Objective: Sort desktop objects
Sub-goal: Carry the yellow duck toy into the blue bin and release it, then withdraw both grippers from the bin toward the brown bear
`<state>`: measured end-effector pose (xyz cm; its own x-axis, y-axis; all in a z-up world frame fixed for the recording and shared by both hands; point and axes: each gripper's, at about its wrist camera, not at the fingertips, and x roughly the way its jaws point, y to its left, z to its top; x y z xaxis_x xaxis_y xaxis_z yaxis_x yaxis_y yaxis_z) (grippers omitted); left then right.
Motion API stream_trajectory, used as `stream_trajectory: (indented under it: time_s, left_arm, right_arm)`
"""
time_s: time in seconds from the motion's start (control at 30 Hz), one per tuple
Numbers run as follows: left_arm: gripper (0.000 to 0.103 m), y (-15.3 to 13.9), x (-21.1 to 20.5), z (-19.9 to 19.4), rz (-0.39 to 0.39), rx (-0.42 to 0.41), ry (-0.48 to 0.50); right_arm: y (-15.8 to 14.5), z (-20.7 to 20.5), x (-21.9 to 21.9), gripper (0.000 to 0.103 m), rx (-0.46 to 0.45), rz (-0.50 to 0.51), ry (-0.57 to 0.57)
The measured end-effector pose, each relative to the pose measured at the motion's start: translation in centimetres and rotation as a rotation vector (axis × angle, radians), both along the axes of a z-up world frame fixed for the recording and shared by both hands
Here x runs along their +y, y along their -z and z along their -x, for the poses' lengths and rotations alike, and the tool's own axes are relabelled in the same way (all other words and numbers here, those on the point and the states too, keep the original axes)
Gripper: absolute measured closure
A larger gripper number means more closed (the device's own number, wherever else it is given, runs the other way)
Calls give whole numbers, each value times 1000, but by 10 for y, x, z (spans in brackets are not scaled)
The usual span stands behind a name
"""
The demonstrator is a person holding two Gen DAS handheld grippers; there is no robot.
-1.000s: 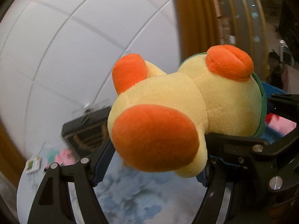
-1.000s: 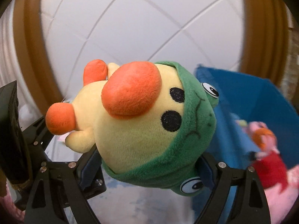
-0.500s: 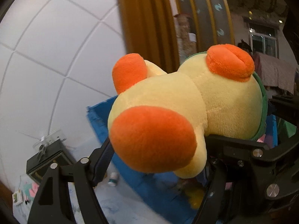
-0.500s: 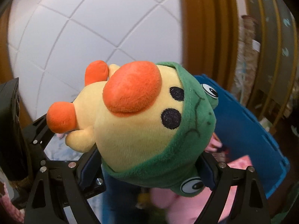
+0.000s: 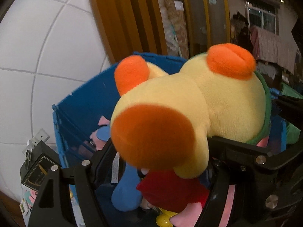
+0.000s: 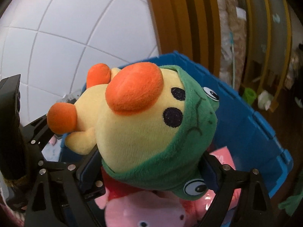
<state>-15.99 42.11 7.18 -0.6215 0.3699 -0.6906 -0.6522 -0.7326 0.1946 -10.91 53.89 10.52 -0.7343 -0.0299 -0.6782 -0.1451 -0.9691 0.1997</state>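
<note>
A yellow plush duck [image 5: 189, 104] with orange feet and beak and a green frog hood is held between both grippers. My left gripper [image 5: 161, 157] is shut on its body end; my right gripper [image 6: 149, 168] is shut on its hooded head [image 6: 151, 124]. The duck hangs above an open blue bin [image 5: 79, 102], which also shows in the right wrist view [image 6: 251, 121]. Inside the bin lie a pink plush in a red dress [image 5: 170, 191], a blue plush [image 5: 125, 193] and a pink plush face [image 6: 151, 211].
A white tiled wall [image 5: 37, 47] stands at the left, wooden slats [image 5: 123, 19] behind the bin. A black box [image 5: 37, 170] sits left of the bin. The left gripper's black frame [image 6: 11, 123] shows at the right wrist view's left edge.
Both grippers have carried the duck rightwards from over the tabletop to above the blue bin. The bin's plush toys now show below the duck. The grip has not changed.
</note>
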Motion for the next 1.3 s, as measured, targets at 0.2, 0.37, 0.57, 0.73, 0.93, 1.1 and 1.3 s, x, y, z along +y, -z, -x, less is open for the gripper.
stream_trajectory:
  time_s: [0.2,0.37,0.57,0.73,0.93,1.1,1.3]
  left_arm:
    - [28,1,3,-1,24,21,-19]
    - [28,-2,4,-8,25,28,-29]
    - [28,-10,-9,-7,-9,29,-42]
    - [28,-22,-33,-13,-71,49,-86]
    - [28,-42,-93,-28,-178,123,-175]
    - [28,-46,-159,-31,-233,119,-264]
    - [28,-31,-235,-25,-236,106,-373]
  right_arm:
    - [12,-6,5,0,-28,54,14]
    - [13,-15,-3,0,-23,63,8]
    - [11,-14,-2,0,-4,50,5]
    - [0,-14,-10,0,18,28,-8]
    - [-20,-27,-45,0,84,21,-26]
    - [-38,-35,-95,0,148,1,-77]
    - [-48,-30,-173,0,186,-40,-158]
